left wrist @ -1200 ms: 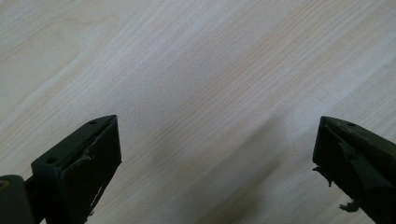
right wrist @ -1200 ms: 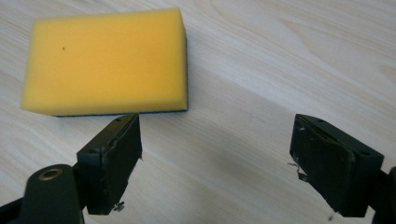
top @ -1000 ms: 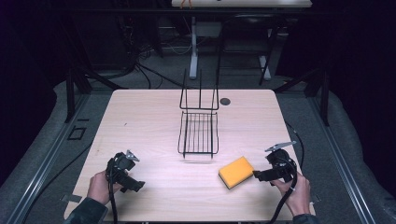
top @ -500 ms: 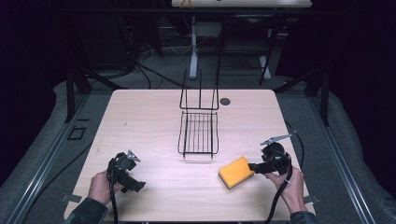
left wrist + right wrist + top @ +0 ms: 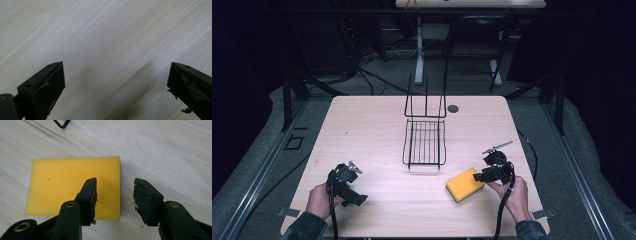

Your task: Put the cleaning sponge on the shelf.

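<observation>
A yellow sponge [image 5: 465, 184] lies flat on the wooden table [image 5: 362, 130], front right. My right gripper [image 5: 478, 177] reaches it from the right. In the right gripper view the sponge [image 5: 62, 185] has one jaw of my right gripper [image 5: 115, 183] over its top near the right edge, while the other jaw hangs over bare wood just past that edge. The jaws have just been closing, straddle the sponge's edge and do not press on it. My left gripper [image 5: 358, 199] rests front left; in its own view my left gripper [image 5: 115, 67] stands wide open over bare wood.
A black wire rack [image 5: 424, 142] with an upright back stands at the table's middle; its corner [image 5: 61, 123] shows just beyond the sponge. A small dark disc [image 5: 453, 108] lies near the far edge. Cables trail from both grippers toward the front edge.
My right gripper has moved left and slightly down onto the sponge's right edge, and its jaws stand narrower than before. The left hand and the sponge have kept still.
</observation>
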{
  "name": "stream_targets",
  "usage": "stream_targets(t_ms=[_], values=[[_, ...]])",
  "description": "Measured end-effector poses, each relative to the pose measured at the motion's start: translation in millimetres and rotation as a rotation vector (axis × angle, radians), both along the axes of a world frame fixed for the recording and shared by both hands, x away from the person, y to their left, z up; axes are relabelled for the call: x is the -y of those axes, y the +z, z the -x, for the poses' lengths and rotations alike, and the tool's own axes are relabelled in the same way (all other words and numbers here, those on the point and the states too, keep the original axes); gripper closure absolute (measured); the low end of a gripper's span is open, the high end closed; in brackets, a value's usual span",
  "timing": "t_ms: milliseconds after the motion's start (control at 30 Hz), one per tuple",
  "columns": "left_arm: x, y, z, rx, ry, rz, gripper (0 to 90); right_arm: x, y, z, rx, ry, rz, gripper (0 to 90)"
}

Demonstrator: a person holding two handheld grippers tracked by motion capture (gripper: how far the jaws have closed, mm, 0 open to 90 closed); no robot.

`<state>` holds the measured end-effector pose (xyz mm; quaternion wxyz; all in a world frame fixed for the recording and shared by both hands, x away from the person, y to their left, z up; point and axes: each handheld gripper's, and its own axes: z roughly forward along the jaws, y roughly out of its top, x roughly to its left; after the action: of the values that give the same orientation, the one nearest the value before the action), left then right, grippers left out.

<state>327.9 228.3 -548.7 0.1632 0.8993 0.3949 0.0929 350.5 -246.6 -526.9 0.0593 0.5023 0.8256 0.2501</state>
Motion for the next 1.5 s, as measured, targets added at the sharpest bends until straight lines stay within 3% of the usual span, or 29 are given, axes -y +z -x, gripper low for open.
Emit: stream_targets(t_ms=[267, 500, 800, 1167, 1500], values=[[0.0, -0.4, 0.0, -0.003, -0.002, 0.000, 1.3, 0.1, -6.0, -1.1, -0.036, 0.006, -0.027, 69.0], [-0.4, 0.0, 0.2, -0.003, -0.005, -0.001, 1.4, -0.7, -9.3, 0.9, -0.032, -0.012, -0.048, 79.9], [-0.8, 0.3, 0.6, 0.002, 0.001, -0.001, 1.4, -2.9, -7.2, 3.9, -0.018, -0.013, -0.029, 87.1], [-1.3, 0.8, 0.6, 0.001, 0.001, 0.002, 1.4, 1.4, 20.9, 13.7, 0.078, -0.024, -0.103, 88.4], [-1.7, 1.0, 0.6, 0.000, 0.004, 0.005, 1.4, 0.5, 37.6, 19.8, 0.142, -0.021, -0.131, 88.6]])
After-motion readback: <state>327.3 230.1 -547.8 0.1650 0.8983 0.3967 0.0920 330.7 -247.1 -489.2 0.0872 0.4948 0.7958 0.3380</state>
